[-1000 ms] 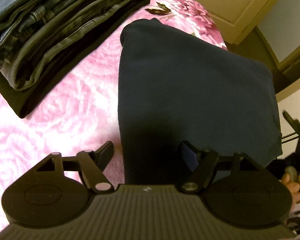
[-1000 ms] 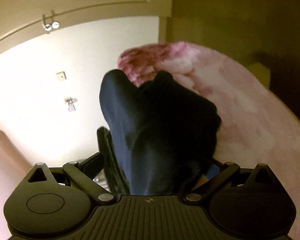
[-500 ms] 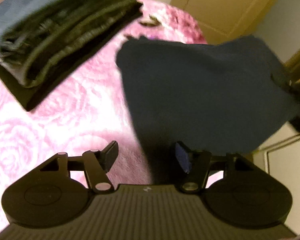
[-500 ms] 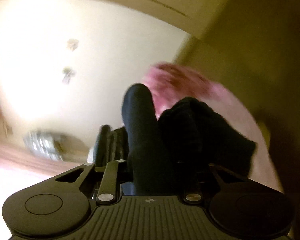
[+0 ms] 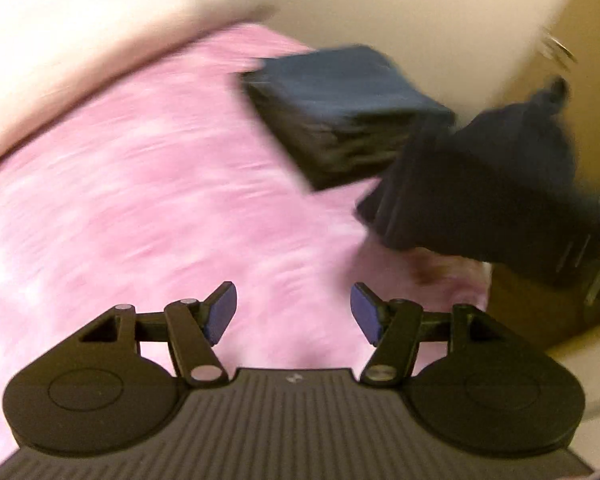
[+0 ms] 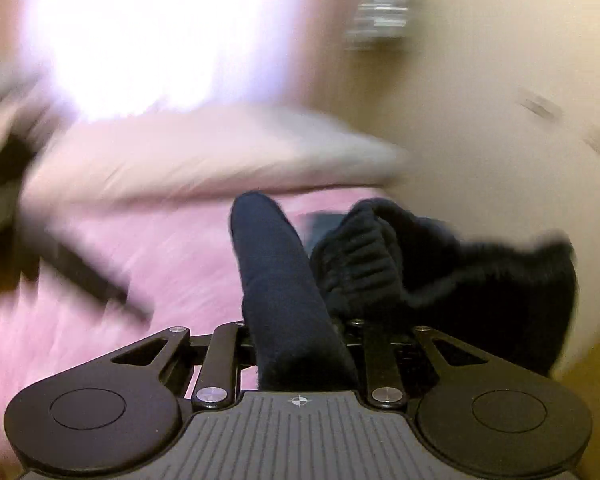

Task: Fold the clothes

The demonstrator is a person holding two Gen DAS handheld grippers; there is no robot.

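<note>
My right gripper (image 6: 300, 344) is shut on the folded dark navy garment (image 6: 288, 288), which bulges up between its fingers and hangs to the right. In the left wrist view the same garment (image 5: 480, 192) is held in the air at the right, just in front of the stack of folded clothes (image 5: 348, 120). My left gripper (image 5: 293, 312) is open and empty above the pink floral blanket (image 5: 160, 208). Both views are blurred by motion.
A pale pillow (image 5: 100, 60) lies along the far edge of the bed, also in the right wrist view (image 6: 220, 160). A cream wall (image 5: 420, 0) stands behind the stack. A dark blurred bar (image 6: 80, 272) crosses the left of the right wrist view.
The right gripper has lifted the navy garment off the blanket and carried it toward the stack. The left gripper has come off the garment and swung left; both views turned sharply.
</note>
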